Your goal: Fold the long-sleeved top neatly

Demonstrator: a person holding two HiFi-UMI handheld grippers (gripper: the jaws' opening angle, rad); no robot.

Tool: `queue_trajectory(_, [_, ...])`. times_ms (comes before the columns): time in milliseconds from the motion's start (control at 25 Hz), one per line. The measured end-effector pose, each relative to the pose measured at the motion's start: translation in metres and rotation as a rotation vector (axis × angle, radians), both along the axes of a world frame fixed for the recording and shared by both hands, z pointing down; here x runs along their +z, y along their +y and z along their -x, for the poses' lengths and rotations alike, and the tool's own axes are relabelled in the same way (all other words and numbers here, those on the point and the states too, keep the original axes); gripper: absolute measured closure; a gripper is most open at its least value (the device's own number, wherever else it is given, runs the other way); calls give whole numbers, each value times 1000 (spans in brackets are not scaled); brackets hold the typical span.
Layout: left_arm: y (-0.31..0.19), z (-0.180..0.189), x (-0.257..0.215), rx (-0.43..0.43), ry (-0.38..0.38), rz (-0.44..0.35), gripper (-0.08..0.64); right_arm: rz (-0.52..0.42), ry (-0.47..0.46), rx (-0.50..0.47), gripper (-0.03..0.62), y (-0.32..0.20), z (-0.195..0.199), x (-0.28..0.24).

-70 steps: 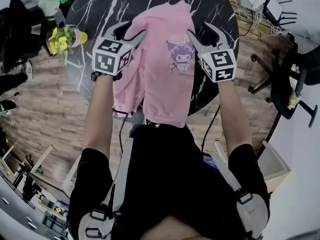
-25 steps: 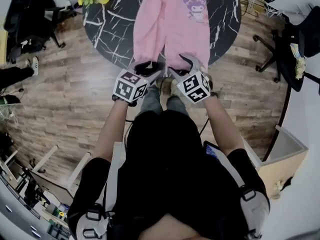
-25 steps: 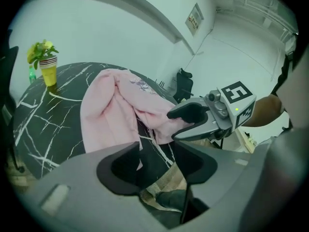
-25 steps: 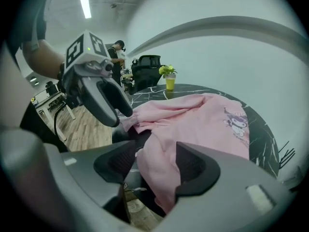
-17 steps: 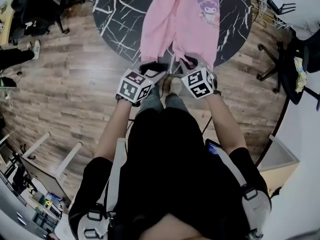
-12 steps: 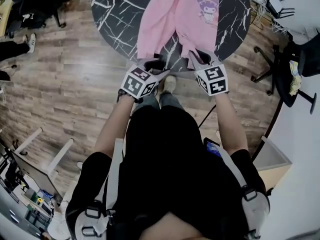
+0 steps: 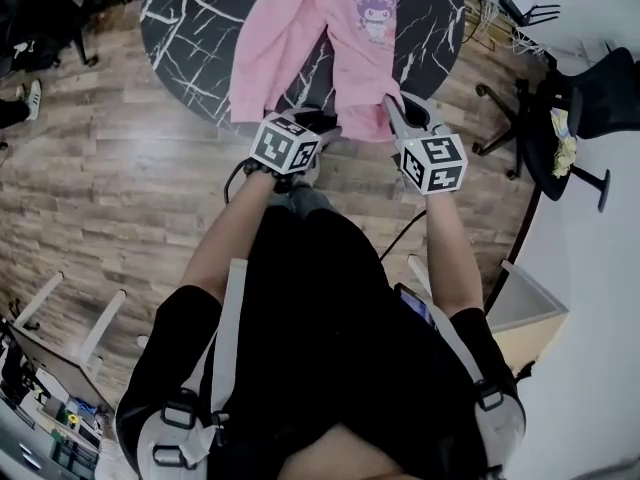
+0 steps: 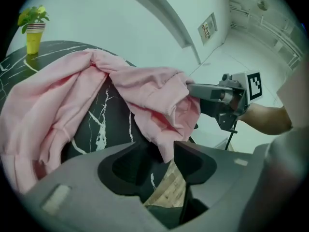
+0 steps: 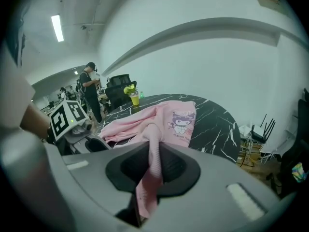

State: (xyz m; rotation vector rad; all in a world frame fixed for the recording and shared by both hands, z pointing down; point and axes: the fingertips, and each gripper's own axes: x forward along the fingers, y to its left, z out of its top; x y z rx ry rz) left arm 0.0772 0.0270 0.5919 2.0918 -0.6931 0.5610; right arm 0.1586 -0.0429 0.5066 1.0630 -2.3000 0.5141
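The round black bench (image 7: pixel 190 28) carries the pink top (image 7: pixel 290 38), hem over its near edge. The right gripper (image 9: pixel 155 151) has just been closing its jaws on that hem; the left gripper (image 8: pixel 161 158) has them released. Pulling one-sided could skew the top.

We record the top (image 7: pixel 300 28) as soft pink knit cloth, matt, ribbed along the hem, with a smoother printed cartoon patch on the chest. We note the table (image 7: pixel 190 28) as a black stone-look slab with white veins, polished and carrying a faint sheen. The floor (image 7: pixel 120 168) reads as wood-grain planks in a satin finish with soft glare. We log the left gripper (image 8: pixel 164 153) shell as moulded grey plastic, matt and smooth. Its marker cube (image 7: pixel 285 145) shows flat black-and-white print without gloss. The person's shirt (image 7: pixel 330 348) is matt black cloth.
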Motion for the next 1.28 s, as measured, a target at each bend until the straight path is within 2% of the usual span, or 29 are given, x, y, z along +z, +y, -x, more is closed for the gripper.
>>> queue_trajectory(240, [-8, -23, 13, 5, -32, 52, 341, 6, -16, 8, 546, 3, -15, -3])
queue_trajectory(400, [-2, -34, 15, 18, -7, 104, 523, -17, 13, -18, 546, 4, -18, -6])
queue_trajectory(440, [-1, -33, 11, 8, 3, 106, 538, -20, 14, -22, 546, 4, -19, -6])
queue_trajectory(640, [6, -1, -8, -74, 11, 101, 540, -22, 5, -91, 546, 12, -14, -9])
queue_trajectory(800, [24, 26, 10, -107, -16, 140, 537, -9, 2, -154, 545, 29, 0, 0])
queue_trajectory(840, [28, 31, 14, -111, -20, 146, 531, -3, -5, -160, 546, 34, 4, 2])
queue_trajectory(880, [31, 35, 16, -112, -26, 144, 483, 3, -13, -167, 545, 38, 9, 5])
queue_trajectory(960, [33, 43, 8, -110, -54, 97, 402, 9, -21, -183, 545, 45, 19, 7])
queue_trajectory(1040, [27, 49, -8, -90, -111, -11, 396, 6, -21, -197, 545, 49, 27, 8])
queue_trajectory(1160, [17, 41, -23, 24, -198, -163, 382, 1, -29, -190, 545, 50, 31, 8])
queue_trajectory(1280, [10, 21, -27, 101, -208, -209, 348, 2, -39, -176, 545, 49, 31, 6])
